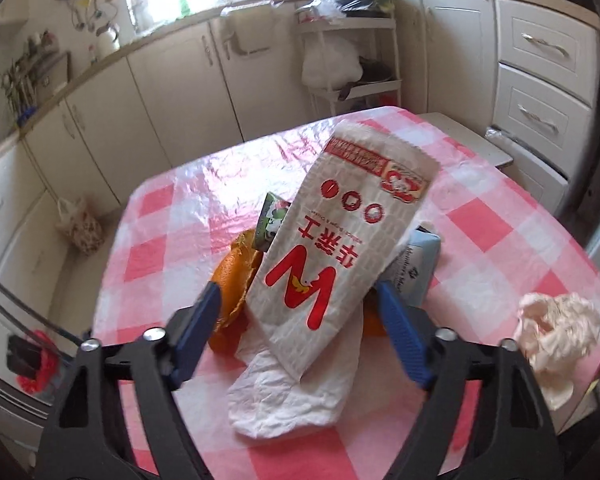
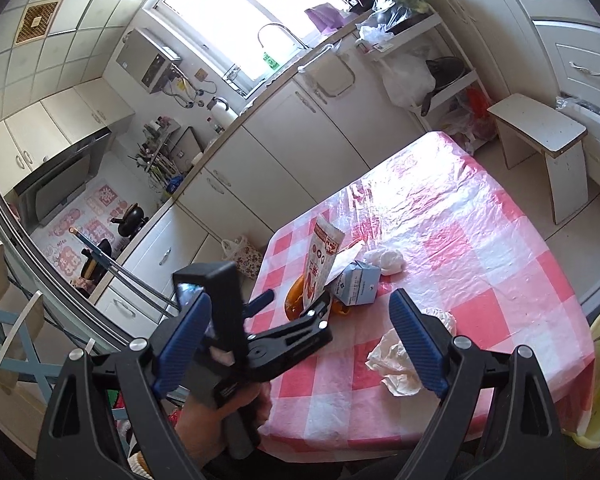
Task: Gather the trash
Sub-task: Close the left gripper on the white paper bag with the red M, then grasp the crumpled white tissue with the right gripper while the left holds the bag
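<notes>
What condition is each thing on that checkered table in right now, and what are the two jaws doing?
Left gripper: open, jaws either side of the paper bag.
Right gripper: open, holding nothing.
Paper bag: propped up, leaning.
Orange peel: torn, under the bag.
Blue carton: on its side.
Tissue: crumpled.

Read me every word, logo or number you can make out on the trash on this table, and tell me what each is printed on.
"W" in red, with "华莱士" beside it, upside down: paper food bag.
Red banner and round badge near the bag's top: too small to read.
Script lettering on the blue carton: partly hidden, not readable.
Small green-and-white packet: no legible text.
</notes>
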A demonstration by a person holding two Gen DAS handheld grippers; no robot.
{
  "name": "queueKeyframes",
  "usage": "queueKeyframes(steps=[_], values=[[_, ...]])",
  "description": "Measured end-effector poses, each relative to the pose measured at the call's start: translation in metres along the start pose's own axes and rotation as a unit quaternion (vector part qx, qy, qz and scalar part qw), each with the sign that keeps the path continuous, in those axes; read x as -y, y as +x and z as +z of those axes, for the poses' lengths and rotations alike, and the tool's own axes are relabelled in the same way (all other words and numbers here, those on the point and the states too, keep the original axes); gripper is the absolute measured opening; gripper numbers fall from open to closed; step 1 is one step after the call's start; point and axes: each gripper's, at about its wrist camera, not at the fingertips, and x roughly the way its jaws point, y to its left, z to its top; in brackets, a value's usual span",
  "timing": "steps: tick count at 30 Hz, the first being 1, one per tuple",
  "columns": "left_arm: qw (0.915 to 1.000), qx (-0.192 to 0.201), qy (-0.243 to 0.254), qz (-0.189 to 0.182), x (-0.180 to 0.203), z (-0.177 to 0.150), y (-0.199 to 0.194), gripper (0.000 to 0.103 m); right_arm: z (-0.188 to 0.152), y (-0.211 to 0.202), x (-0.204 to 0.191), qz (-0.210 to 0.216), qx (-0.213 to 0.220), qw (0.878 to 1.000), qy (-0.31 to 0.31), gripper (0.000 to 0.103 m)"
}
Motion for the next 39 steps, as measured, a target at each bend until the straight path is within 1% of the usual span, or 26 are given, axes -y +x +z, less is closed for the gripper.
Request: queueKeyframes(steps=[1,2,4,5,7,10,12,14,16,17,19,21,23,25,28,29,33,36,37,38,39], values=[[0.9998,-0.001,-0.016,-0.011,-0.005,0.0,0.003,0.062,0.0,0.0,0.001,0.0,0.0,1.0,0.0,0.087],[0.9993,-0.002,-0.03,-0.021,-0.009,-0.001,0.006,0.058,0.001,0.0,0.001,0.0,0.0,1.0,0.0,0.087],[0.9986,-0.004,-0.042,-0.03,-0.015,-0.002,0.008,0.033,0.001,0.0,0.003,0.002,-0.001,1.0,0.005,0.087],[0.9983,-0.002,-0.047,-0.035,-0.019,-0.002,0.007,0.027,0.001,-0.001,0.004,0.003,-0.001,1.0,0.007,0.087],[0.9968,0.009,-0.065,-0.047,-0.026,-0.001,0.0,0.012,0.002,-0.001,0.006,0.006,0.0,1.0,0.01,0.087],[0.992,0.028,-0.1,-0.071,-0.04,0.0,-0.019,0.002,0.002,-0.003,0.006,0.009,0.002,1.0,0.012,0.087],[0.9891,0.042,-0.115,-0.082,-0.049,0.002,-0.033,0.001,0.002,-0.004,0.009,0.015,0.001,1.0,0.019,0.087],[0.9834,0.059,-0.14,-0.099,-0.065,0.004,-0.053,0.001,0.003,-0.005,0.018,0.025,-0.005,0.999,0.046,0.087],[0.9771,0.07,-0.165,-0.115,-0.081,0.005,-0.072,0.001,0.004,-0.007,0.028,0.021,-0.016,0.997,0.067,0.087],[0.974,0.075,-0.176,-0.121,-0.088,0.005,-0.081,0.001,0.004,-0.008,0.032,0.014,-0.023,0.997,0.067,0.087],[0.9703,0.083,-0.187,-0.128,-0.101,0.001,-0.101,0.001,0.002,-0.01,0.04,-0.018,-0.038,0.997,0.058,0.087],[0.9676,0.091,-0.196,-0.131,-0.114,-0.006,-0.119,0.001,0.001,-0.007,0.052,-0.046,-0.072,0.995,0.061,0.087],[0.9654,0.094,-0.204,-0.132,-0.124,-0.016,-0.128,0.001,-0.001,-0.003,0.06,-0.064,-0.093,0.992,0.055,0.087],[0.9632,0.091,-0.215,-0.133,-0.131,-0.024,-0.13,0.001,-0.004,0.005,0.06,-0.073,-0.117,0.99,0.037,0.087],[0.9586,0.079,-0.234,-0.141,-0.139,-0.036,-0.122,0.001,-0.011,0.022,0.051,-0.08,-0.15,0.985,0.004,0.087],[0.9583,0.077,-0.235,-0.143,-0.139,-0.037,-0.12,0.001,-0.014,0.029,0.047,-0.083,-0.16,0.984,-0.009,0.087],[0.9628,0.079,-0.217,-0.141,-0.132,-0.036,-0.12,0.001,-0.024,0.055,0.043,-0.095,-0.19,0.976,-0.044,0.086],[0.9652,0.077,-0.207,-0.14,-0.126,-0.036,-0.12,0.001,-0.03,0.07,0.043,-0.101,-0.211,0.97,-0.062,0.073],[0.9663,0.077,-0.203,-0.138,-0.124,-0.036,-0.119,0.001,-0.031,0.075,0.043,-0.101,-0.217,0.969,-0.065,0.064],[0.967,0.077,-0.201,-0.137,-0.123,-0.036,-0.119,0.001,-0.033,0.079,0.043,-0.101,-0.224,0.967,-0.068,0.053],[0.9673,0.078,-0.199,-0.136,-0.122,-0.036,-0.12,0.001,-0.034,0.081,0.043,-0.101,-0.229,0.966,-0.07,0.048]])
